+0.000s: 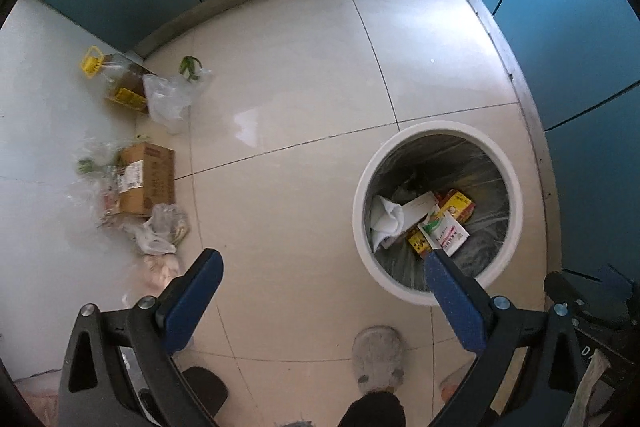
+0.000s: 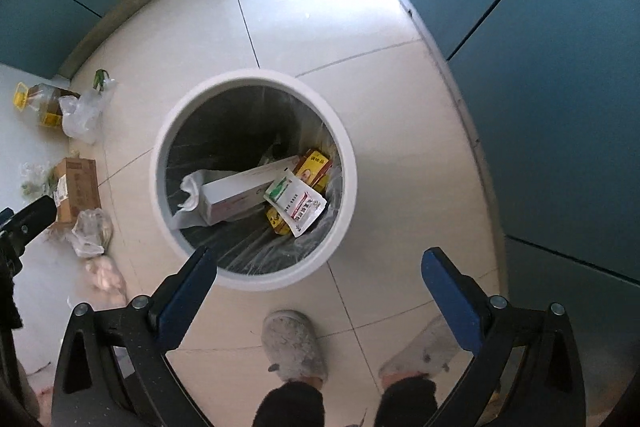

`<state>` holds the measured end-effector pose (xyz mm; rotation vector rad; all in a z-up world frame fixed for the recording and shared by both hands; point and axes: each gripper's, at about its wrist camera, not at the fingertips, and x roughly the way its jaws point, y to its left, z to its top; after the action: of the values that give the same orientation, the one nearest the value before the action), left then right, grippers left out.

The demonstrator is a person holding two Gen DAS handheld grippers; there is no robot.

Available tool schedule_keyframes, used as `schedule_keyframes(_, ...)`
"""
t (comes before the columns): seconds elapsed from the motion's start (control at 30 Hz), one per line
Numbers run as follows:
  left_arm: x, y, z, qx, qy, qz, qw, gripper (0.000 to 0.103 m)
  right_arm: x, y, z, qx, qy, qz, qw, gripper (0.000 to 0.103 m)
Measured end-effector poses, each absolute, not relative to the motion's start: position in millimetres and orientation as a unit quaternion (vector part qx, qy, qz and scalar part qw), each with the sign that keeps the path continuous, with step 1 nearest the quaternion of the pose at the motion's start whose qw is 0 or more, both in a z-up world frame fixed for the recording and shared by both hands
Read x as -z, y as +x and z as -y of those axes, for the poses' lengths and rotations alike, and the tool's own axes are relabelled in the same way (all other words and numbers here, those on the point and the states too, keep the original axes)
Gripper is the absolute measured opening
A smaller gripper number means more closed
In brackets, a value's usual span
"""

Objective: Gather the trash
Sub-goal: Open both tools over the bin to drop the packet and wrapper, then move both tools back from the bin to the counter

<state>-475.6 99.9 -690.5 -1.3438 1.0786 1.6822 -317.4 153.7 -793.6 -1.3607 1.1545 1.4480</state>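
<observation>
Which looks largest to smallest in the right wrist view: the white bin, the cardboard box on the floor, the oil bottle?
1. White bin, clearly largest.
2. Cardboard box.
3. Oil bottle, close to the box in apparent size; it is partly hidden by a plastic bag, so that order is unsure.

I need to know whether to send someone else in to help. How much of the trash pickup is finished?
Partly done. The bin already holds a long white box, a white pouch and yellow cartons. Nothing is in hand: the left gripper and right gripper are both open and empty. Left on the floor: the oil bottle, cardboard box and several plastic bags.
</observation>
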Motion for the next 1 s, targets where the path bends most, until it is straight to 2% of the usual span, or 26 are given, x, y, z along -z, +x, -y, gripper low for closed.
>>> schedule_keyframes(0.6, 478, -439, -27, -0.676, -0.498, -0.405, 0.361, 0.103, 529, -298, -103, -0.619, -0.513, -0.429, 0.413, 0.103)
schedule_keyframes(0.8, 412, -424, -5, -0.676, -0.492, -0.391, 0.384, 0.103, 421, -282, -77, -0.642, -0.497, -0.411, 0.414, 0.103)
schedule_keyframes(1.0, 355, -406, 20, -0.676, -0.471, -0.388, 0.412, 0.103, 338, -264, -49, -0.659, -0.477, -0.405, 0.417, 0.103)
